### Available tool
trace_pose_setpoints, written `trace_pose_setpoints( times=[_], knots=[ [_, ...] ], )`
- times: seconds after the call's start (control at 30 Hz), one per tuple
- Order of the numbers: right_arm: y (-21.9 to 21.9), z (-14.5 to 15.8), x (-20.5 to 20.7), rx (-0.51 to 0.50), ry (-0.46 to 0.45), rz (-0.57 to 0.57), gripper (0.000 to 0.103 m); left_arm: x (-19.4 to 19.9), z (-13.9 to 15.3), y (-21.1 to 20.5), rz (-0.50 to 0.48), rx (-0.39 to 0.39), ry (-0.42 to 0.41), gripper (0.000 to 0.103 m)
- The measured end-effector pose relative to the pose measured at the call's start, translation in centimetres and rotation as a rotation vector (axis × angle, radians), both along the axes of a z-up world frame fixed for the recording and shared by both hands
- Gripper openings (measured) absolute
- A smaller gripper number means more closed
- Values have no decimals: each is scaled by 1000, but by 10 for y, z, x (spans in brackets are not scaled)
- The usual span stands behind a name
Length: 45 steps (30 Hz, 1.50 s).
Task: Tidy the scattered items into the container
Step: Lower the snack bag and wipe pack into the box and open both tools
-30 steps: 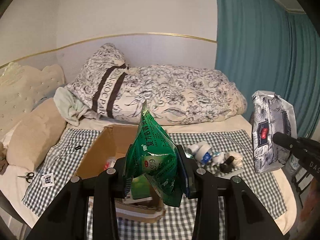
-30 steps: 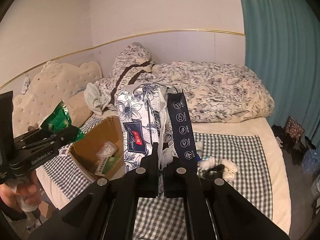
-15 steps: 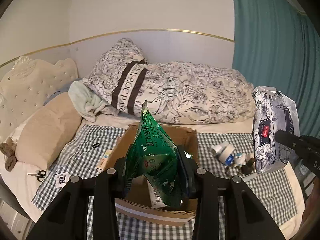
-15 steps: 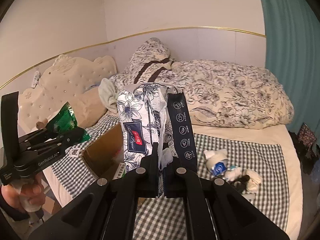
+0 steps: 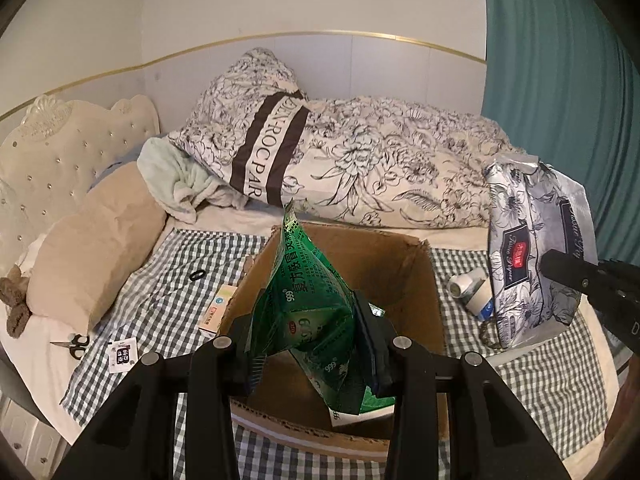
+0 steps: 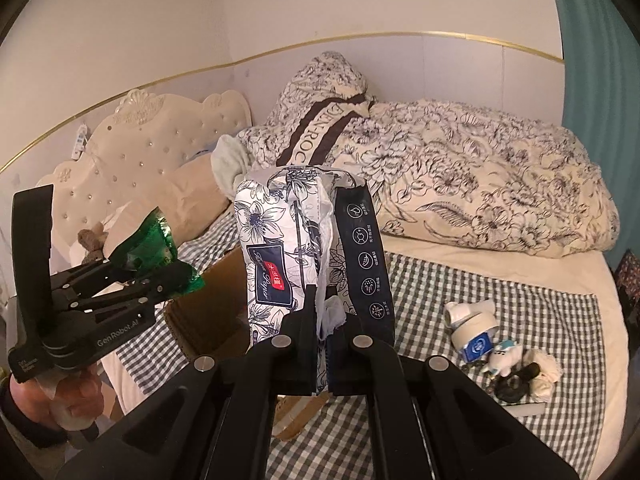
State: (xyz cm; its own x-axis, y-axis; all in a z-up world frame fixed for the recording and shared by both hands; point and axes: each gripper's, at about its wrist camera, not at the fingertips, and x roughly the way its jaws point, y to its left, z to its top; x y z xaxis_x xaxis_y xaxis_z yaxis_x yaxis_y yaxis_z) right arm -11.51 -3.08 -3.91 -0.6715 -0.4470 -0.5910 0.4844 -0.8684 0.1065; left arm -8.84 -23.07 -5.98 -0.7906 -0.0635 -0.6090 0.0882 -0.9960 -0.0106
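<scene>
- Plain off-white walls (image 5: 280, 0) with a thin gold trim line (image 5: 360, 36)
- Cream tufted headboard (image 6: 160, 140)
- Teal pleated curtain (image 5: 560, 80)
- Floral-print duvet (image 6: 480, 176) heaped on the bed

On the bed (image 5: 540, 380): cardboard box (image 5: 404, 276) in the middle, scissors (image 5: 74, 345) far left, small bottle (image 5: 472, 294) just right.

Matte black left gripper (image 6: 160, 264), silver screws (white "GenRobot.AI" lettering), dark sleeve (image 6: 8, 404)

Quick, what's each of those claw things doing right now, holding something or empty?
Left gripper: closed on the green packet, above the cardboard box.
Right gripper: shut on the floral tissue pack, pinching its wrapper.
</scene>
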Motion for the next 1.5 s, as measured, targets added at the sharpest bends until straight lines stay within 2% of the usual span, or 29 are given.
trace_pose_setpoints(
  times=[0.6,1.0,1.27,1.33,1.37,1.4,1.43,1.47,1.5],
  knots=[
    [-55,-53,-71,49,-93,58,2,-57,-66,-22,21,20,-128,39],
    [-80,-100,-105,91,-167,70,3,-80,-98,-32,43,36,-199,39],
    [-84,-113,-117,105,-188,57,4,-82,-110,-39,68,59,-225,40],
    [-86,-114,-117,115,-180,44,7,-82,-110,-40,74,68,-229,45],
    [-86,-113,-116,119,-177,35,16,-82,-109,-40,74,70,-233,50],
    [-86,-112,-116,118,-174,28,33,-81,-108,-40,74,71,-234,55],
    [-85,-111,-115,115,-170,25,43,-81,-108,-40,76,69,-233,68],
    [-84,-108,-113,109,-162,20,56,-80,-107,-41,78,69,-228,76],
    [-82,-105,-111,105,-152,16,58,-78,-104,-41,82,71,-217,78]
  ],
)
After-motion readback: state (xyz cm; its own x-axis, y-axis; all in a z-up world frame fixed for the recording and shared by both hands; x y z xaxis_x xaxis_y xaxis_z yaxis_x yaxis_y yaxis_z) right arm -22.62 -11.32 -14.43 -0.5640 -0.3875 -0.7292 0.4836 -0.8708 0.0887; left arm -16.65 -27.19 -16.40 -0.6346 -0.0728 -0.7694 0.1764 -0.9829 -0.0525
